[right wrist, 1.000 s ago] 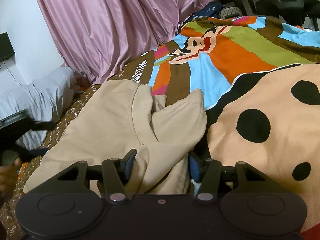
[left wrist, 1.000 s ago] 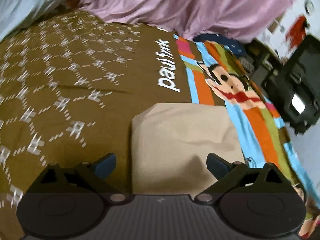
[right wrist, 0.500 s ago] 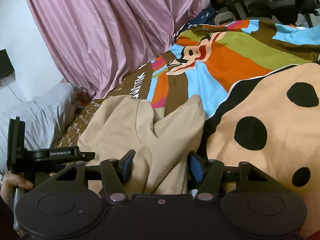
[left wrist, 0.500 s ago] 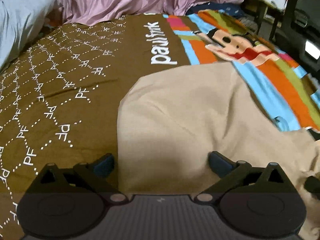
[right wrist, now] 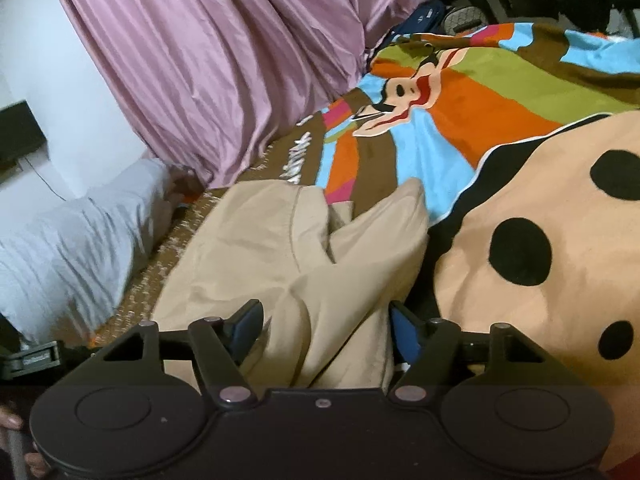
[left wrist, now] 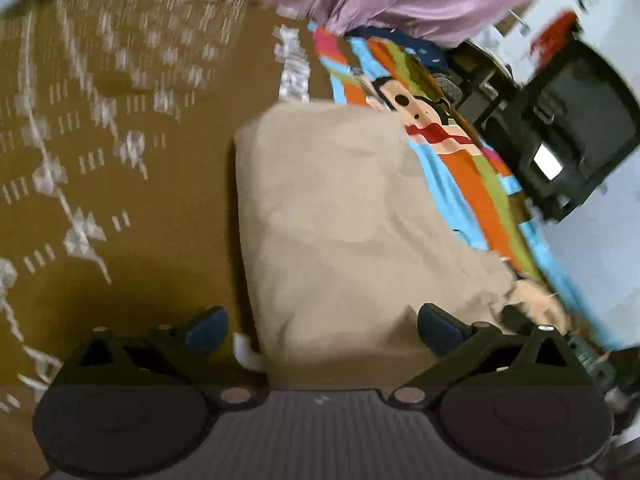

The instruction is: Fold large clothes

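A beige garment (left wrist: 340,216) lies partly folded on the patterned bedspread (left wrist: 120,184). In the left wrist view my left gripper (left wrist: 322,330) is open, with its jaws on either side of the garment's near edge. In the right wrist view the garment (right wrist: 280,248) lies bunched, one sleeve-like flap (right wrist: 384,232) on top. My right gripper (right wrist: 326,330) is open, its jaws wide on either side of bunched cloth at the near end. The right gripper's tip also shows in the left wrist view (left wrist: 520,316) at the garment's right edge.
The bedspread has a brown part and a bright striped cartoon part (right wrist: 440,96). A pink curtain (right wrist: 224,48) hangs at the back. A grey-white pillow (right wrist: 76,248) lies left. Dark furniture (left wrist: 568,132) stands beyond the bed's right side.
The left gripper has swung, so the garment now appears narrower and farther ahead. The right gripper has shifted a little closer over the bunched cloth. Both stay open.
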The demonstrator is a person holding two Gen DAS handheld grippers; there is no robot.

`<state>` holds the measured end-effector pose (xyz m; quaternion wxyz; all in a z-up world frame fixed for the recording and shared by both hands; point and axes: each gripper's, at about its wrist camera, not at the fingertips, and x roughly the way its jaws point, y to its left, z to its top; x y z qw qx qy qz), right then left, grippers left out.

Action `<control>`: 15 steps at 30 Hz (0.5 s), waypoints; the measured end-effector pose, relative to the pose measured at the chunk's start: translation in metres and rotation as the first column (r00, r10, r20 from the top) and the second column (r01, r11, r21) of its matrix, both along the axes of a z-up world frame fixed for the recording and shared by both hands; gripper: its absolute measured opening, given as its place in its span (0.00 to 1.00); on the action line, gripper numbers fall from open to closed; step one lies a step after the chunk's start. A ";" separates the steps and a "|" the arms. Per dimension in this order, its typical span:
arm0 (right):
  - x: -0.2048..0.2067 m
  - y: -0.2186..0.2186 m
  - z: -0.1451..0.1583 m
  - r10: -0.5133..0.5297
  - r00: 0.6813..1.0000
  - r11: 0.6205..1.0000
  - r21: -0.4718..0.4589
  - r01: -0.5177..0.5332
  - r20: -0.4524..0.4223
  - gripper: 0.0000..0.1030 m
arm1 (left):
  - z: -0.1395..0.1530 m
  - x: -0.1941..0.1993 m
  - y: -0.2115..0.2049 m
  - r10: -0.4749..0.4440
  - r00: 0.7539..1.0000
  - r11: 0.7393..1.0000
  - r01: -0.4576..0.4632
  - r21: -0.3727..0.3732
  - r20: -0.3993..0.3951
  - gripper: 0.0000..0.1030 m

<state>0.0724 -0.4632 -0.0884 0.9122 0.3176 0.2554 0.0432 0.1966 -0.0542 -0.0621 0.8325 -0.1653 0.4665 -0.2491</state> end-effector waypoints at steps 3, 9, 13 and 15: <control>0.003 -0.001 -0.002 0.004 1.000 1.000 0.010 -0.004 -0.011 0.73 | -0.014 0.018 0.009 -0.013 0.996 0.997 0.006 -0.073 -0.090 1.00; 0.009 0.008 -0.003 -0.007 0.999 0.999 -0.046 0.006 -0.038 0.79 | -0.021 0.040 -0.004 -0.054 0.992 0.998 0.051 -0.027 -0.115 1.00; 0.012 0.012 -0.004 -0.020 0.999 0.997 -0.073 0.016 -0.042 0.78 | -0.013 0.038 -0.017 -0.093 0.993 0.995 0.097 0.039 -0.076 1.00; 0.011 0.013 -0.003 -0.025 0.999 0.996 -0.087 0.021 -0.037 0.75 | -0.008 0.035 -0.024 -0.117 0.992 0.989 0.120 0.082 -0.049 1.00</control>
